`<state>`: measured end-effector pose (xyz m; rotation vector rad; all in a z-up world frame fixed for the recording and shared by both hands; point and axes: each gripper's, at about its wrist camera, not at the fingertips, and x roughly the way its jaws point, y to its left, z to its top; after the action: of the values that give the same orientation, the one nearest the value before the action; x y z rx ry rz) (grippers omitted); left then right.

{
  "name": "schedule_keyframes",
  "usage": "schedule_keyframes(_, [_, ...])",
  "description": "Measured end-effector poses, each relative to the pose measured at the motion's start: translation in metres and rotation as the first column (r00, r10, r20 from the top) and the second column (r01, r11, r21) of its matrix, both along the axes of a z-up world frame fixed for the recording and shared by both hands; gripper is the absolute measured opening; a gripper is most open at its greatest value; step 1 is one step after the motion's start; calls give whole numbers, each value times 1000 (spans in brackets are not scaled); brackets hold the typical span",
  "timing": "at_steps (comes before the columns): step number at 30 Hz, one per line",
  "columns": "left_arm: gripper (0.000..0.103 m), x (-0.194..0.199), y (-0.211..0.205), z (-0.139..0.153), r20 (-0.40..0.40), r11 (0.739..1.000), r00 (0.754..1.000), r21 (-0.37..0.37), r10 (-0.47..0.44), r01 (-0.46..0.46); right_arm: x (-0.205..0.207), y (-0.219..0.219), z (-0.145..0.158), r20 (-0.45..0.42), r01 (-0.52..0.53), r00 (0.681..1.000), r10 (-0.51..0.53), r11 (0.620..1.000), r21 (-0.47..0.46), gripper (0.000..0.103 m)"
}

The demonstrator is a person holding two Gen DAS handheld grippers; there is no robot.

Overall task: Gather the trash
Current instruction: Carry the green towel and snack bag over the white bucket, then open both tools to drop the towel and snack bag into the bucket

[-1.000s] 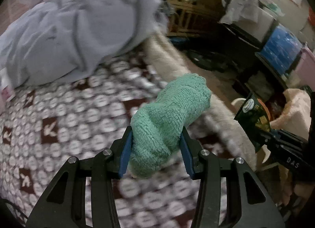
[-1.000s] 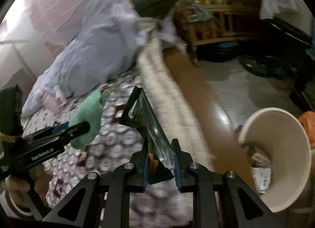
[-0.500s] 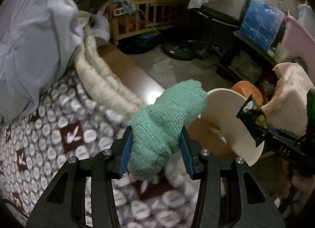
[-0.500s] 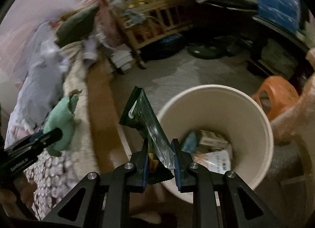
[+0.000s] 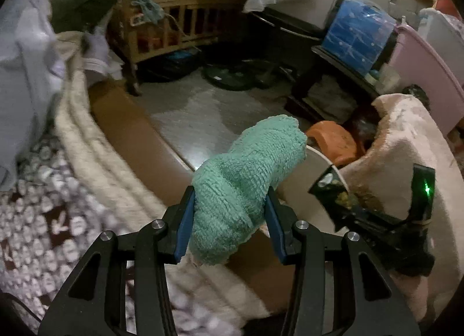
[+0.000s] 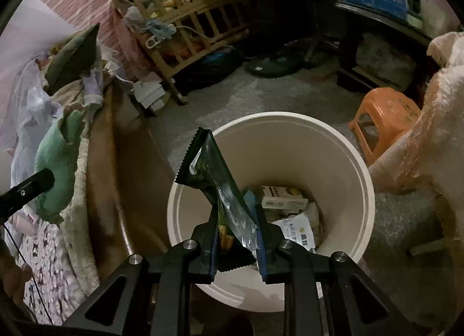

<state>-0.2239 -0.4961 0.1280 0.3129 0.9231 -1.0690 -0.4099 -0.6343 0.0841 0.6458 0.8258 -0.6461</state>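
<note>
Right wrist view: our right hand-held gripper (image 6: 236,244) pinches a dark green wrapper (image 6: 216,182) at lower centre, directly above the open cream bin (image 6: 359,179), which already holds a small box (image 6: 282,197) and papers. We should let go only while the wrapper's tall upper end leans inside the rim, or it may tip out toward the bed (image 6: 55,237). Our left hand-held gripper (image 5: 229,224) clenches a green sock (image 5: 246,188), short of the bin. An orange stool (image 6: 385,115) stands just beside the bin.
</note>
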Motion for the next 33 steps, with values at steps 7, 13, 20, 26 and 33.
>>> schedule_keyframes(7, [45, -10, -22, -10, -107, 999, 993, -18, -50, 48, -7, -7, -8, -14, 32, 999, -32, 999, 15, 20])
schedule_keyframes(13, [46, -16, -32, -14, -145, 998, 987, -29, -67, 64, -13, -8, -9, -16, 48, 999, -47, 999, 20, 20])
schedule_keyframes(20, [57, -18, -41, -18, -210, 995, 974, -66, -87, 75, -15, -8, -11, -21, 72, 997, -72, 997, 24, 23])
schedule_keyframes(26, [73, -20, -35, -12, -190, 992, 977, -102, -95, 77, -20, -6, -8, -7, 95, 996, -94, 995, 20, 39])
schedule_keyframes(33, [74, -28, -17, -3, -58, 995, 997, -85, -57, 52, -21, 13, 8, 16, 78, 997, -77, 996, -48, 39])
